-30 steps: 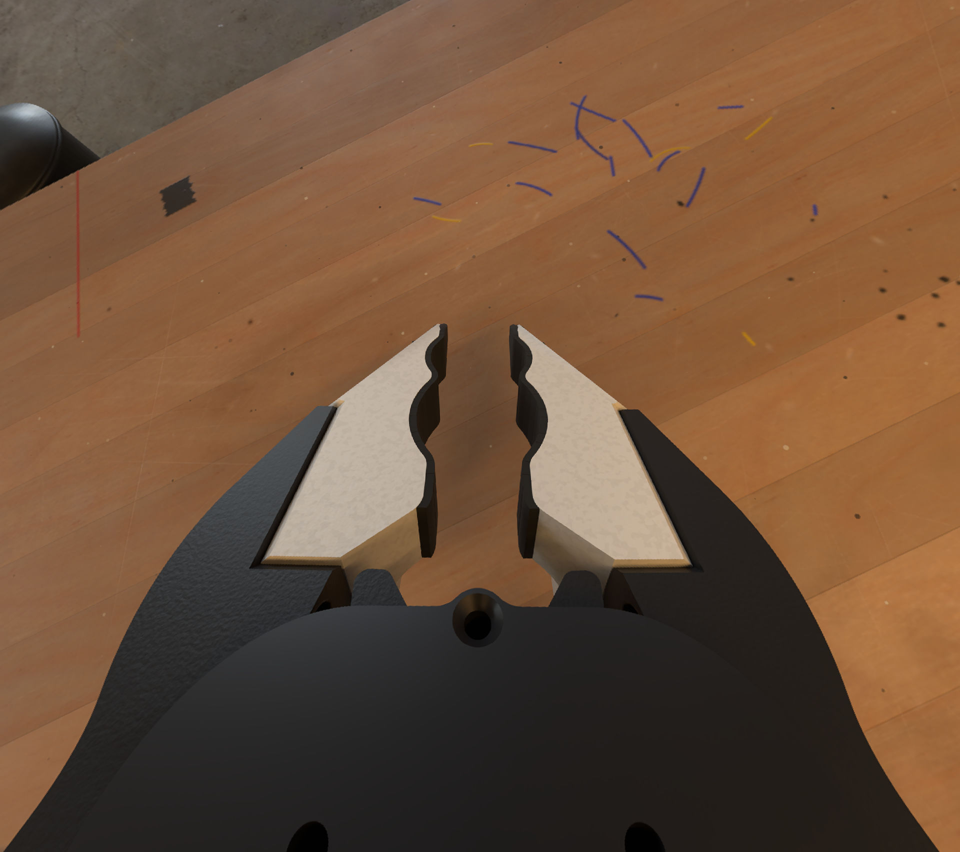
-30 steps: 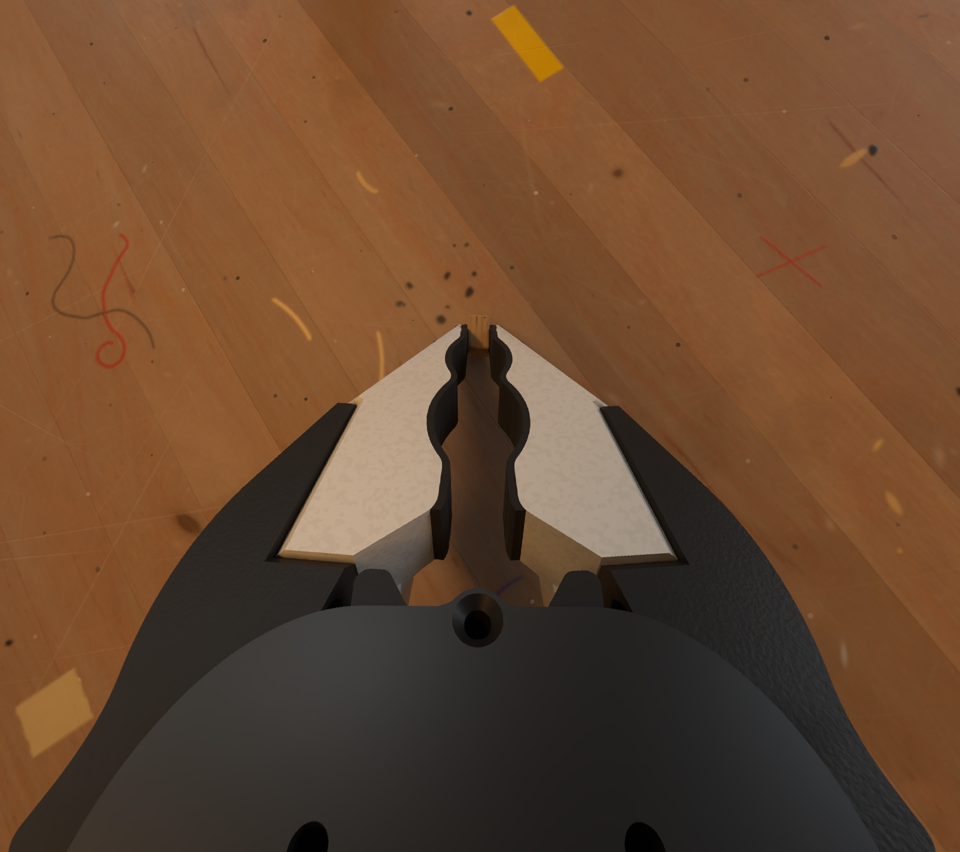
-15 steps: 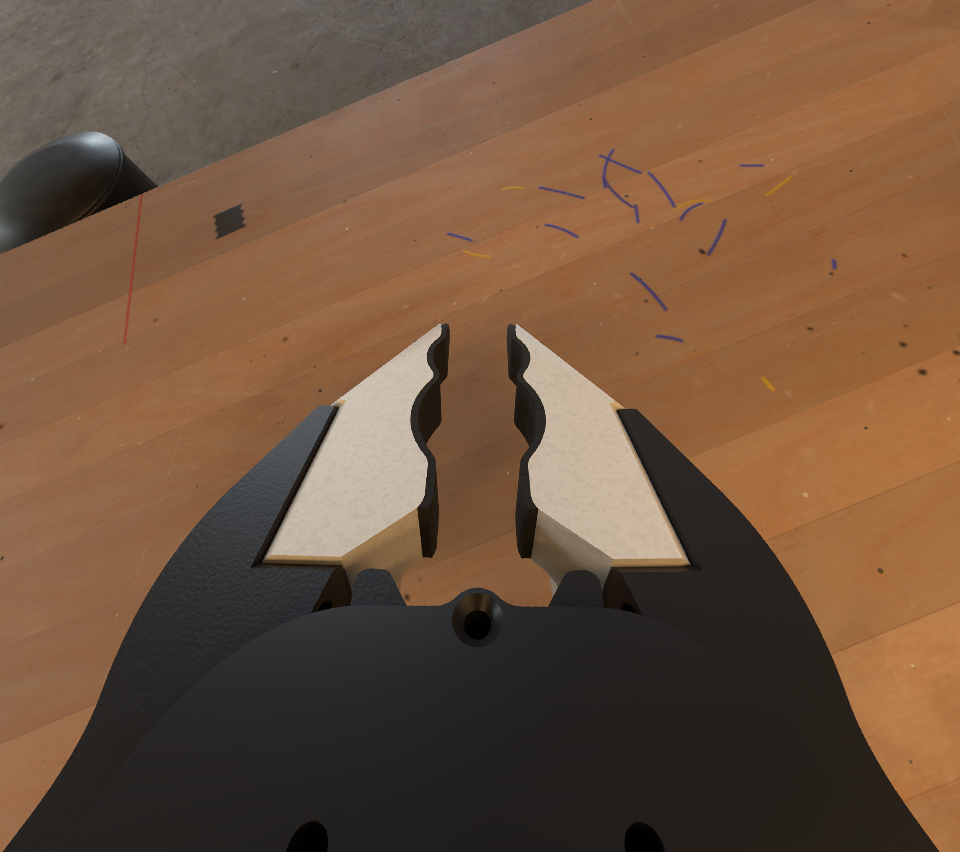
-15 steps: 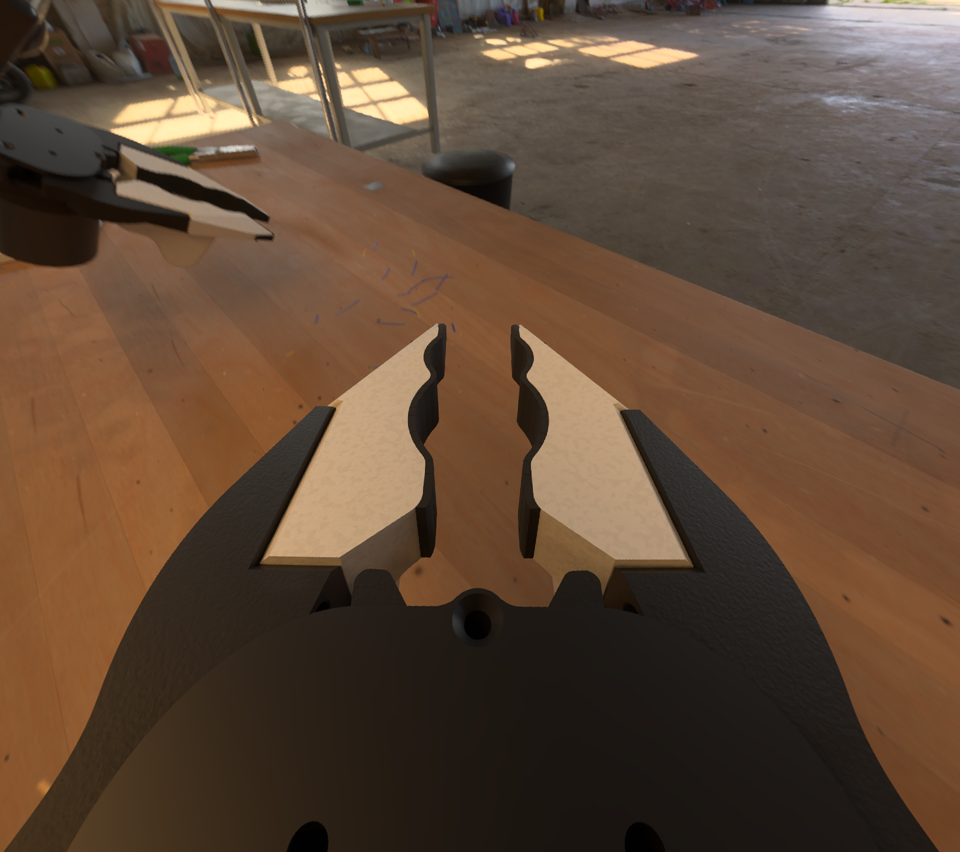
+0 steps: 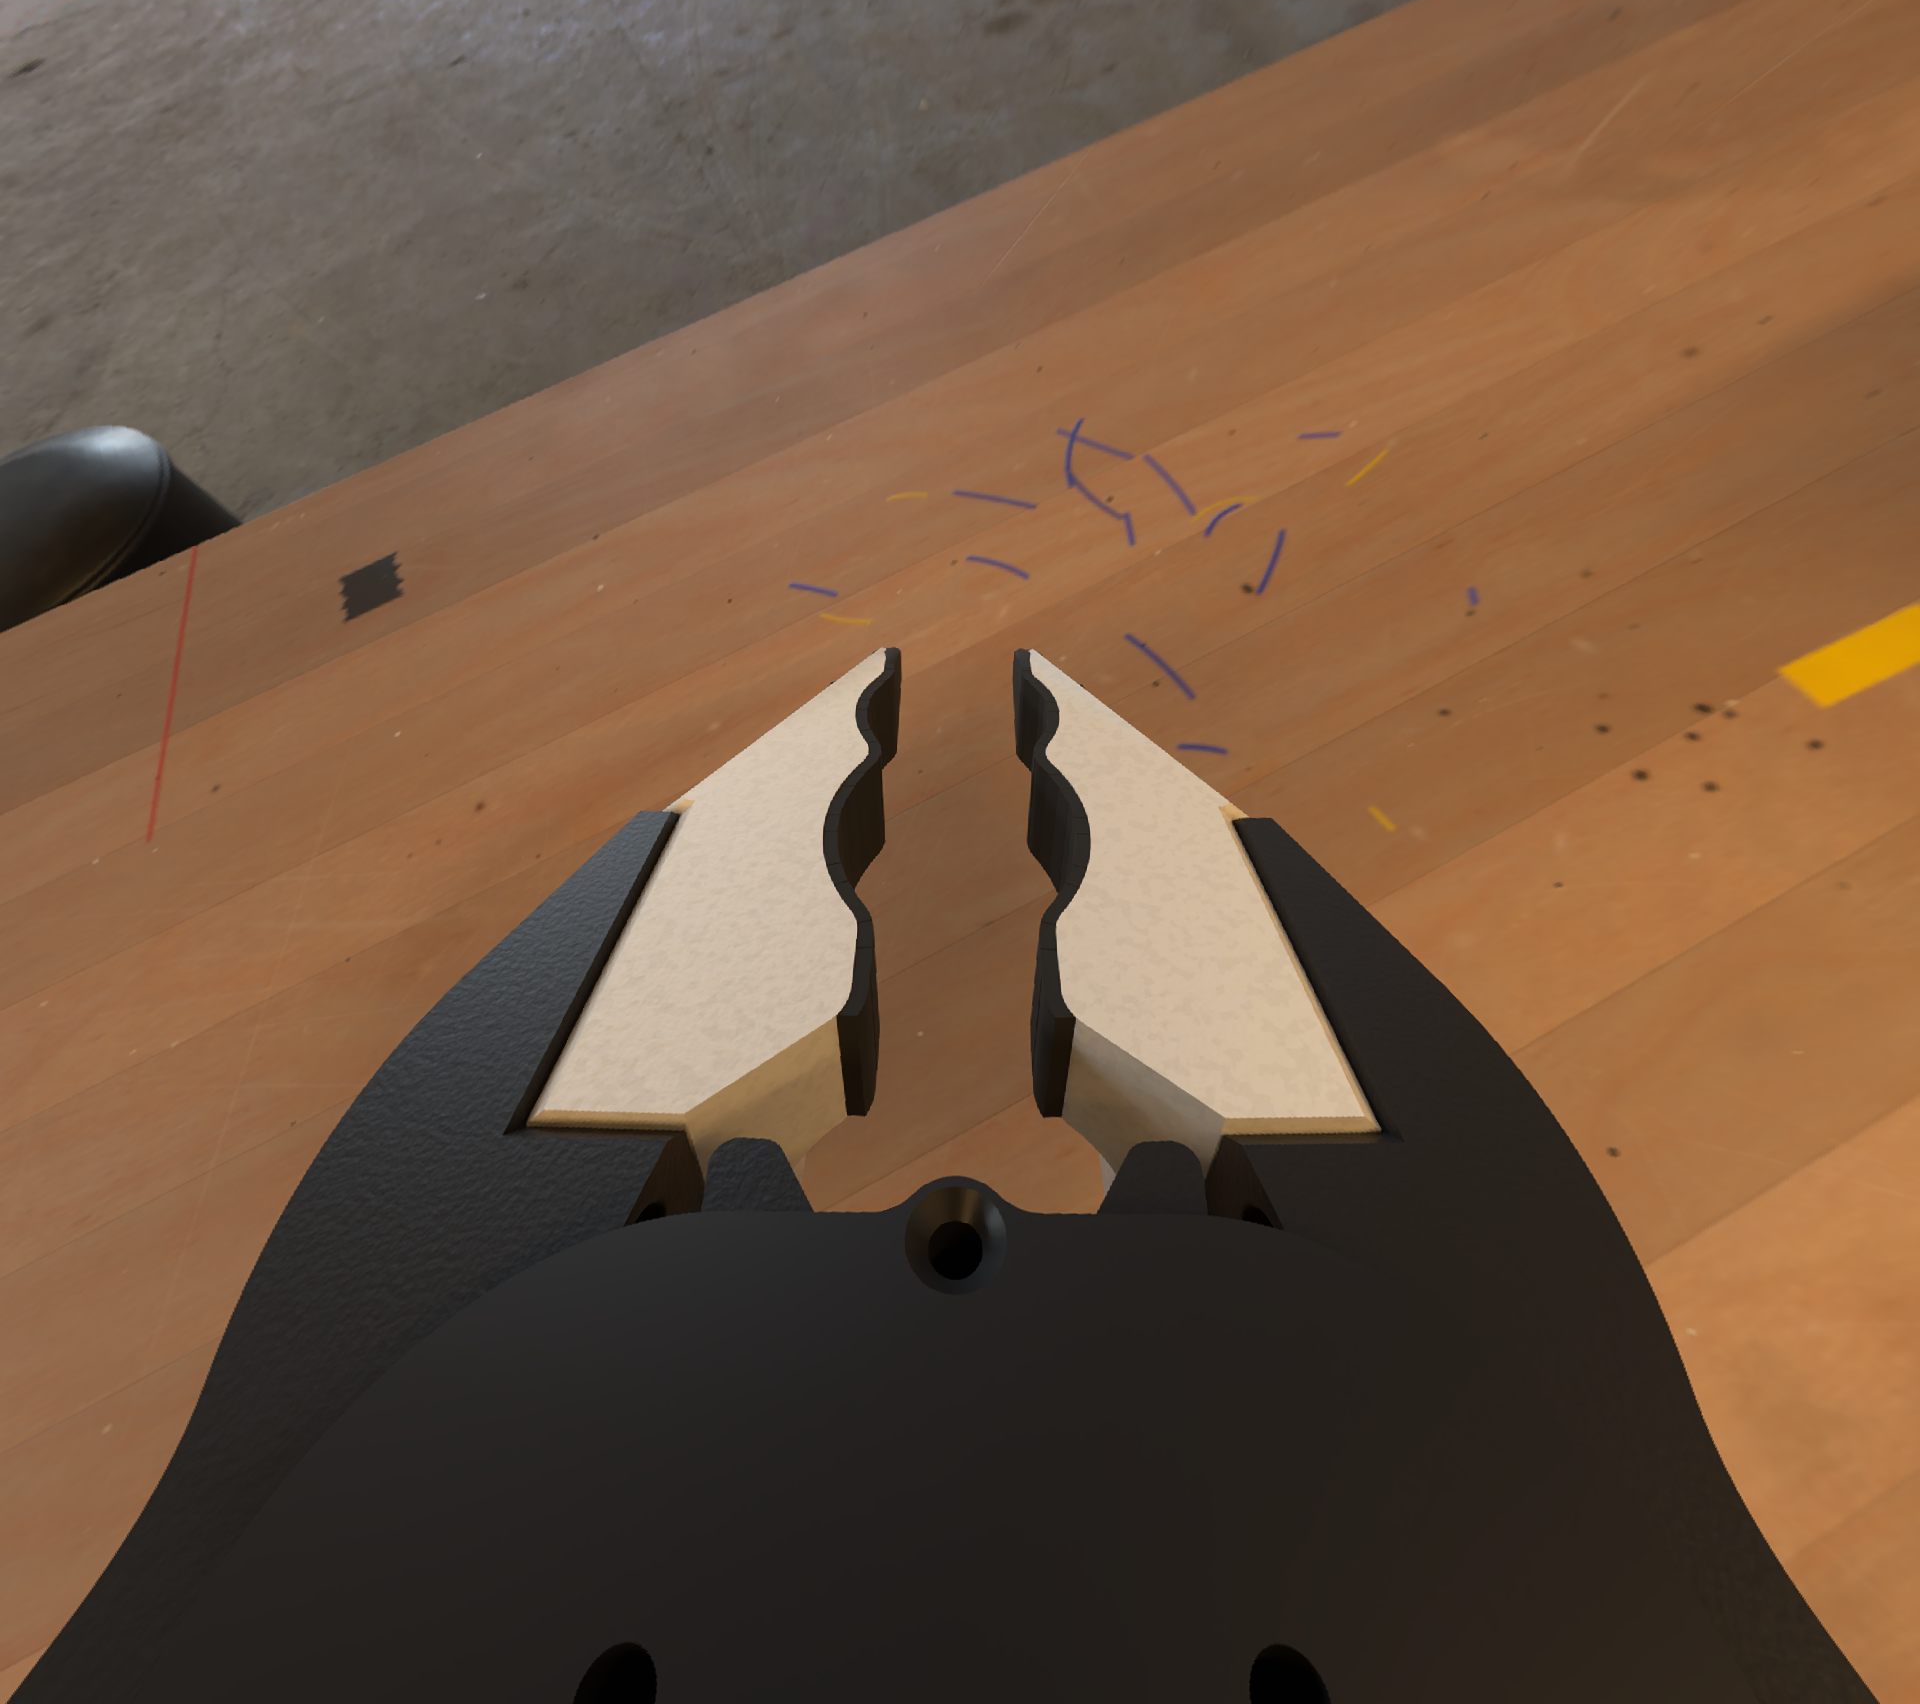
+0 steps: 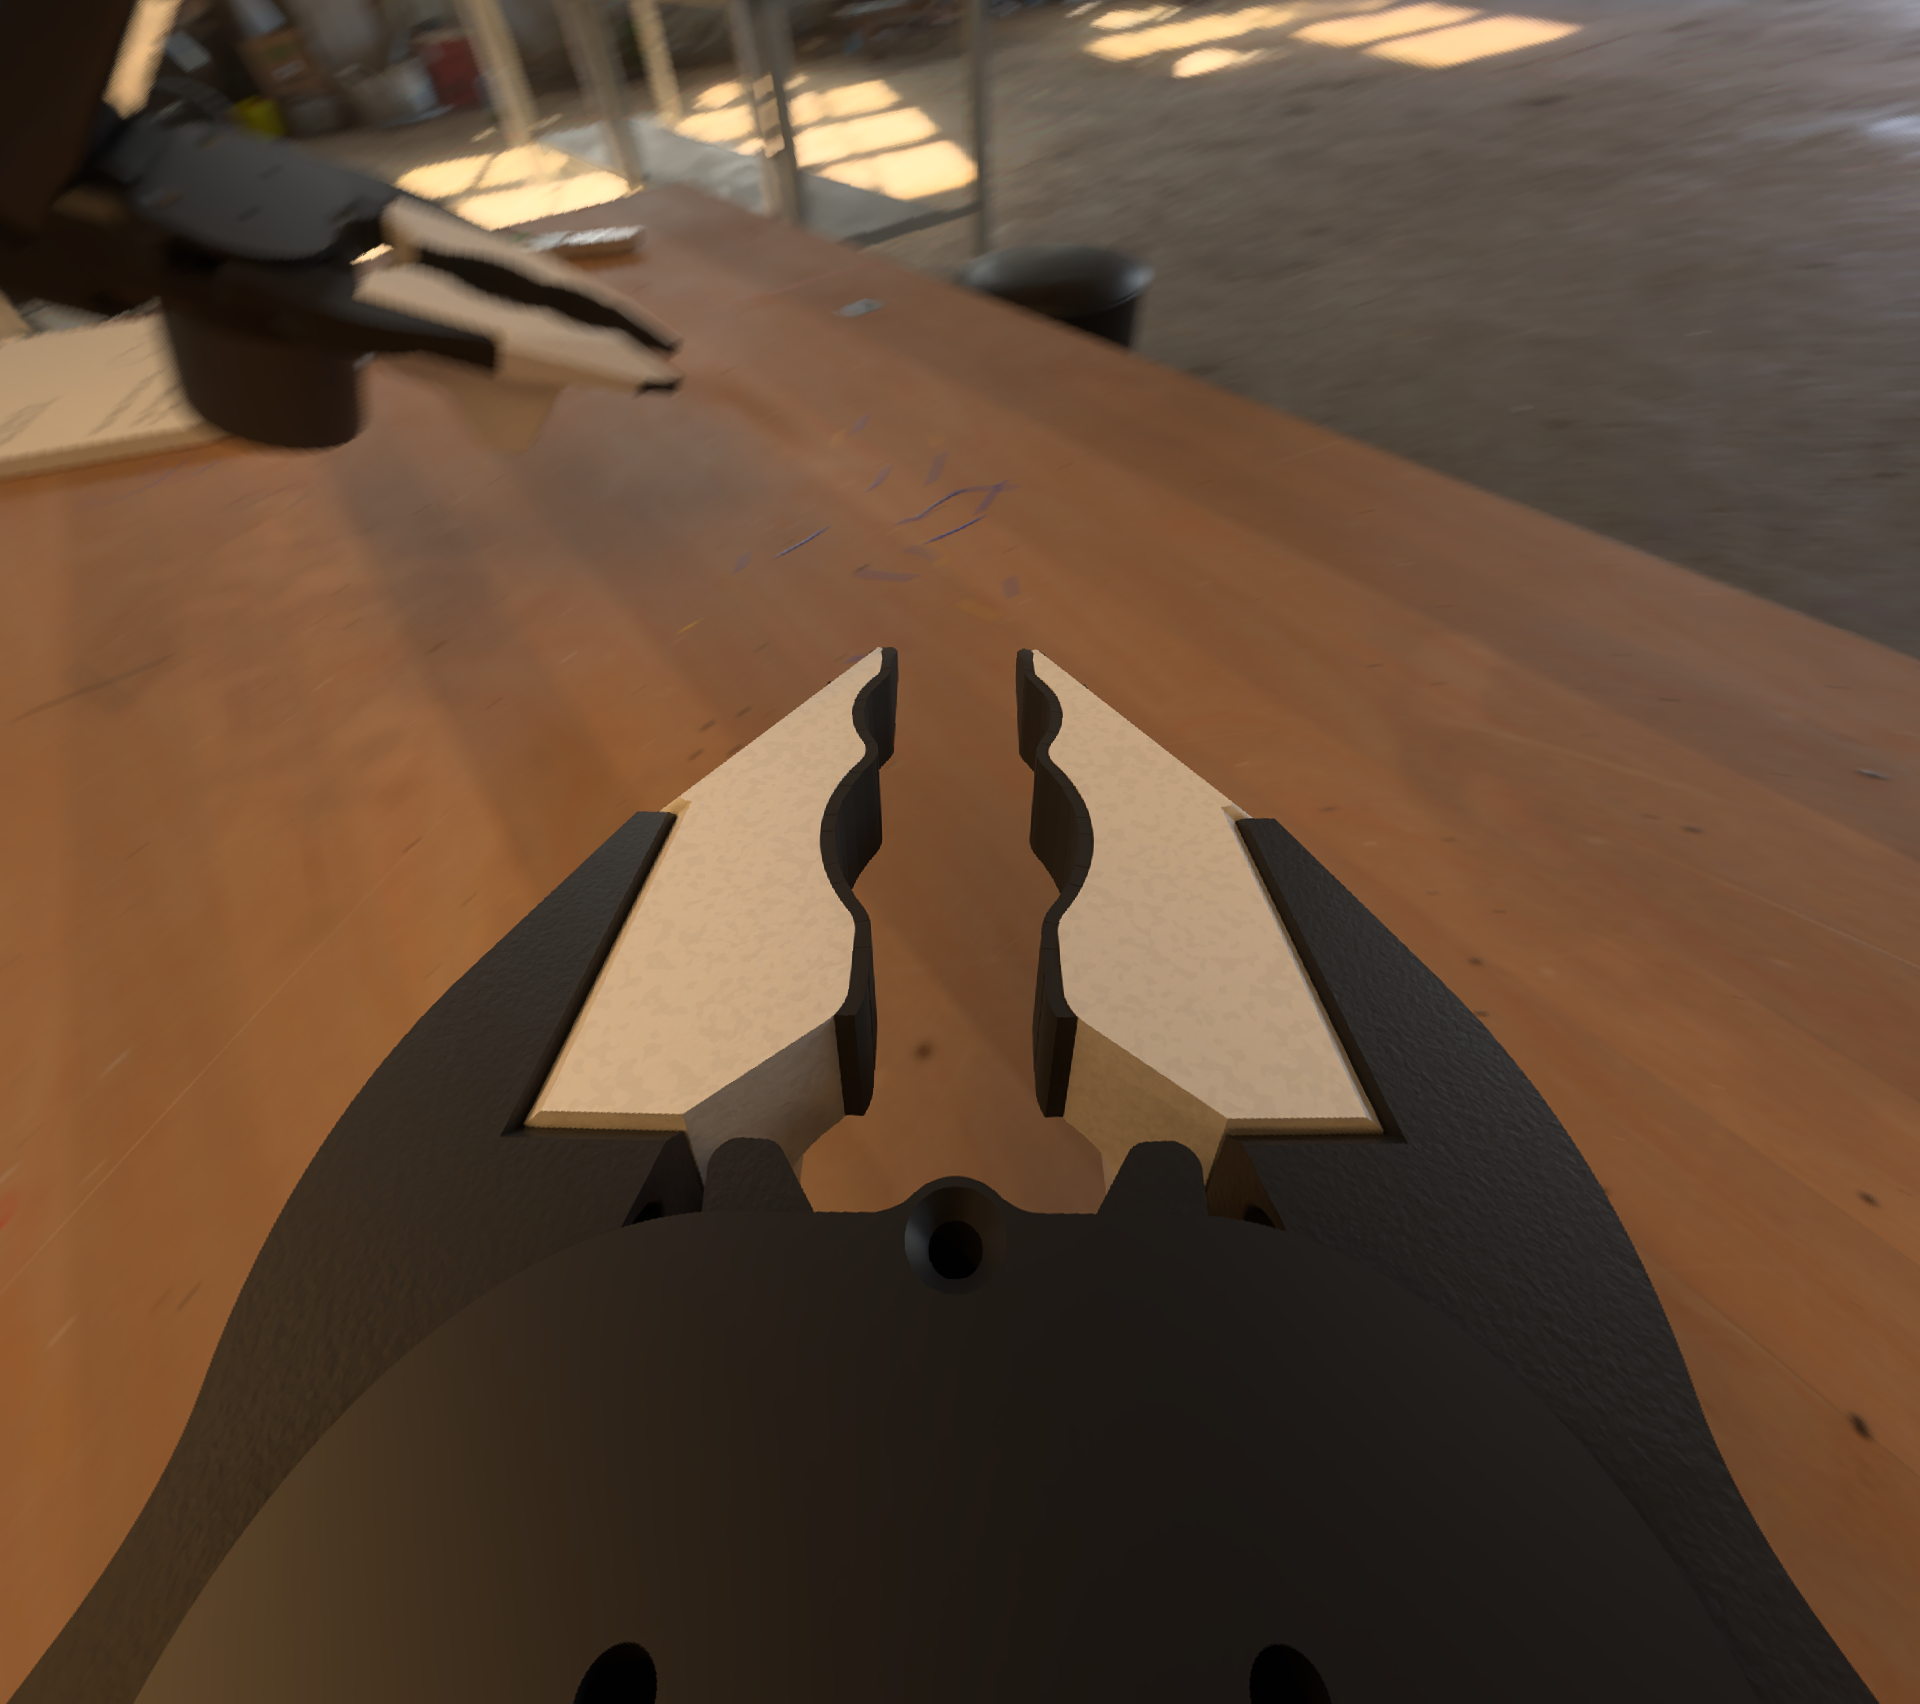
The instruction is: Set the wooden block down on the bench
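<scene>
Since half a second ago the right tool [image 6: 956,667] has shifted slightly, so the left tool [image 6: 582,335] now sits nearer in its view, upper left, above the wooden surface [image 6: 1351,719]. Both tools have their fingers spread with nothing between them; the left tool [image 5: 956,667] hovers over scattered blue and yellow slivers [image 5: 1132,511]. No wooden block shows in either view (its place cannot be told). Judging by the empty fingers, the release seems done; next comes only a clear retreat. A black bin [image 6: 1055,288] stands beyond the surface's far edge.
</scene>
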Controlling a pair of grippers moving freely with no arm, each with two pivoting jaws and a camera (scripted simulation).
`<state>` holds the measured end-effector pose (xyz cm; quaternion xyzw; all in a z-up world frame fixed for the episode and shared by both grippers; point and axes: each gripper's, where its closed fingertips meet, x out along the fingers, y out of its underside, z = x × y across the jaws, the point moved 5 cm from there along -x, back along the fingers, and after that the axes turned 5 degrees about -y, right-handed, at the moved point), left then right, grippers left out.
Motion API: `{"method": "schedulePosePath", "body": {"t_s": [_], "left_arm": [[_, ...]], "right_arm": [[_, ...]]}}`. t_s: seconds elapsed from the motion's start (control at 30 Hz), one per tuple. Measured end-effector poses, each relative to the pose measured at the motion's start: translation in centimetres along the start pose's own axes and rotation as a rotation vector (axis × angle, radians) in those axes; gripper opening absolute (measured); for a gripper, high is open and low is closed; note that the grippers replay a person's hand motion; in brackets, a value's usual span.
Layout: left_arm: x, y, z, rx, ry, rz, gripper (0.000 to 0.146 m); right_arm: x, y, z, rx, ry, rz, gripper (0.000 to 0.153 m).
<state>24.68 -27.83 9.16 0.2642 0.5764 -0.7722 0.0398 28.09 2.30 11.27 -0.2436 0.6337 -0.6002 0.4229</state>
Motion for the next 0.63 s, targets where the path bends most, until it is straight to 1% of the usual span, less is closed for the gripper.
{"method": "schedulePosePath", "body": {"t_s": [0.03, 0.1, 0.13, 0.17, 0.2, 0.27, 0.3, 0.37, 0.43, 0.5, 0.57, 0.63], "left_arm": [[-0.2, -0.2, -0.1, -0.01, 0.012, -0.019, 0.021], [-0.6, -0.5, -0.2, -0.019, 0.023, -0.048, 0.021], [-0.8, -0.7, -0.2, -0.029, 0.029, -0.063, 0.021], [-1.0, -0.8, -0.2, -0.043, 0.036, -0.079, 0.021], [-1.1, -1.0, -0.2, -0.061, 0.046, -0.095, 0.021], [-1.4, -1.3, -0.1, -0.1, 0.068, -0.123, 0.021], [-1.5, -1.5, 0.0, -0.118, 0.075, -0.133, 0.021], [-1.8, -1.8, 0.0, -0.148, 0.086, -0.15, 0.021], [-2.0, -2.0, -0.1, -0.166, 0.088, -0.16, 0.021], [-2.0, -2.1, -0.2, -0.169, 0.091, -0.157, 0.021], [-2.0, -1.9, -0.2, -0.164, 0.088, -0.144, 0.021], [-2.0, -1.8, -0.1, -0.155, 0.081, -0.139, 0.021]], "right_arm": [[-0.3, 0.2, 0.8, -0.006, -0.065, 0.029, 0.023], [-1.2, 1.4, 3.0, -0.007, -0.278, 0.134, 0.024], [-1.9, 2.6, 4.2, -0.003, -0.371, 0.225, 0.028], [-2.6, 3.9, 5.1, -0.011, -0.422, 0.324, 0.031], [-3.4, 5.1, 5.8, -0.037, -0.428, 0.405, 0.032], [-5.0, 6.9, 7.1, -0.079, -0.414, 0.485, 0.032], [-5.6, 7.3, 7.4, -0.079, -0.396, 0.496, 0.03], [-6.1, 7.6, 7.5, -0.061, -0.317, 0.489, 0.029], [-5.8, 7.4, 7.5, -0.071, -0.284, 0.453, 0.03], [-5.1, 7.3, 7.4, -0.137, -0.273, 0.431, 0.032], [-4.4, 7.4, 7.5, -0.196, -0.301, 0.445, 0.033], [-3.8, 7.6, 7.5, -0.225, -0.372, 0.505, 0.035]]}}
